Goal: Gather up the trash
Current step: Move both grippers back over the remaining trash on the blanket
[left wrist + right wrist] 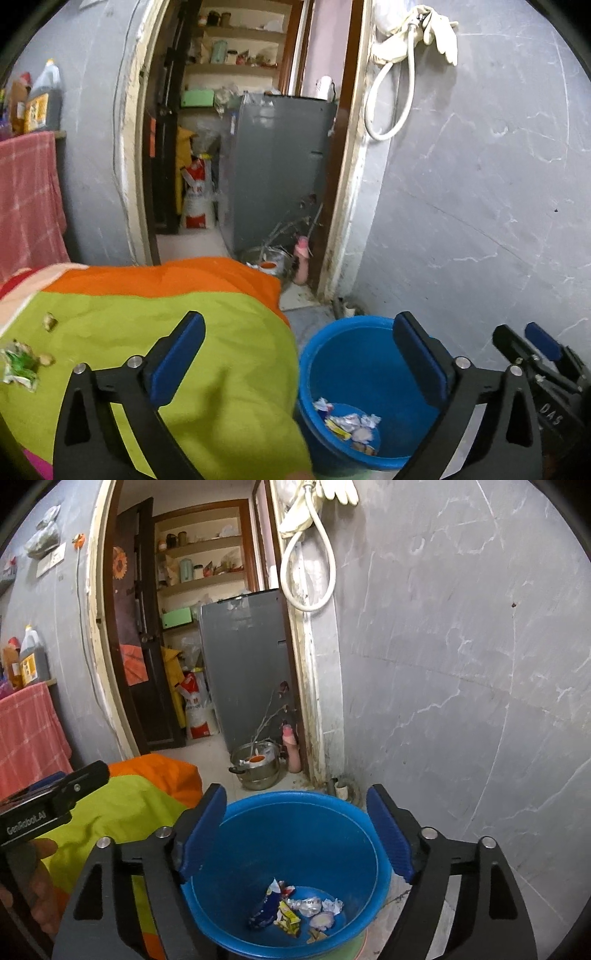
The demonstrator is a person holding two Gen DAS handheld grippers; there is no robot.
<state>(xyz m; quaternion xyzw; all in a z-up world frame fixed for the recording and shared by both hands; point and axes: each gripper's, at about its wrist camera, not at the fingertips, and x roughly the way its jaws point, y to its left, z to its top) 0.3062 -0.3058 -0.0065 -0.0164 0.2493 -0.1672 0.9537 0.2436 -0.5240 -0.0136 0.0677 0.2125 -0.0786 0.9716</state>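
A: Your right gripper [295, 834] hangs over the blue bucket [236, 915], jaws wide, nothing between the pads. Your left gripper [299, 354] straddles the bucket's rim and the bed edge, jaws spread wider, also empty.

B: Progress?

A: Partway, I judge. Crumpled wrappers [295, 908] lie on the bucket's floor. Left of the bucket, on the green bedsheet [221, 369], a green-white wrapper [20, 365] and brown scraps [50, 320] remain.

B: Its lie?

A: Crumpled flat; long axis roughly toward the bucket, hard to tell.
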